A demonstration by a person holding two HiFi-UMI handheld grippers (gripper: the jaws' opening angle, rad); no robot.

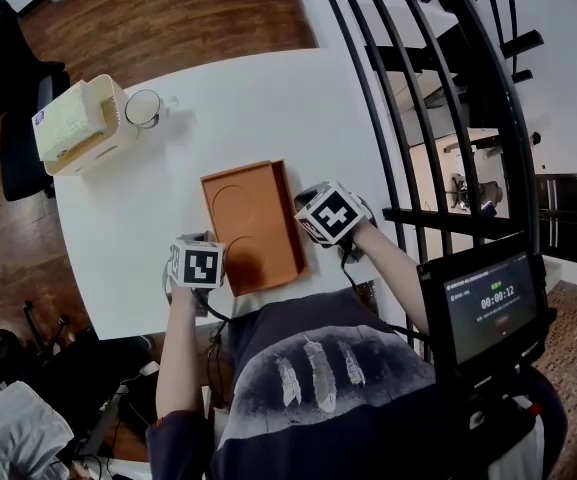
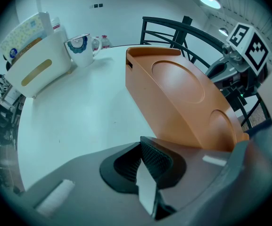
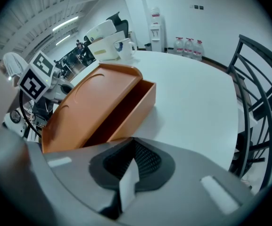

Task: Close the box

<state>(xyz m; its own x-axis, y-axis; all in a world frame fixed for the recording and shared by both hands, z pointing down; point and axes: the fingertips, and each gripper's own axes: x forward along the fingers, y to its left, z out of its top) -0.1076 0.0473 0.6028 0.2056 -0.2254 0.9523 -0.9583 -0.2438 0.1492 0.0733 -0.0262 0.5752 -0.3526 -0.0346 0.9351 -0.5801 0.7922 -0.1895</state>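
Box (image 1: 253,226), orange, lies on the white table (image 1: 268,98), close to the edge where the person stands. From the head view it looks flat, like a tray with round shapes pressed into the top. The left gripper (image 1: 200,265) is just beside its near left corner. The right gripper (image 1: 330,213) is just beside its right side.

The gripper views show more. In the right gripper view the lid (image 3: 95,98) is tilted up over the bottom part, and there is a dark gap under it on this side. The left gripper view shows only the sloping top of the lid (image 2: 183,93), not the gap.

Both grippers have their jaws pressed together with nothing between them. You can see that in the left gripper view (image 2: 147,173) and in the right gripper view (image 3: 131,173). I cannot tell if either one touches the box.

Far off on the table stand a cream holder (image 1: 80,123) full of papers and a mug (image 1: 143,108). Only the left gripper view shows the blue pattern on the mug (image 2: 81,46). Only the right gripper view shows water bottles (image 3: 187,46) by the wall. A black chair (image 1: 438,118) stands at the right side of the table.
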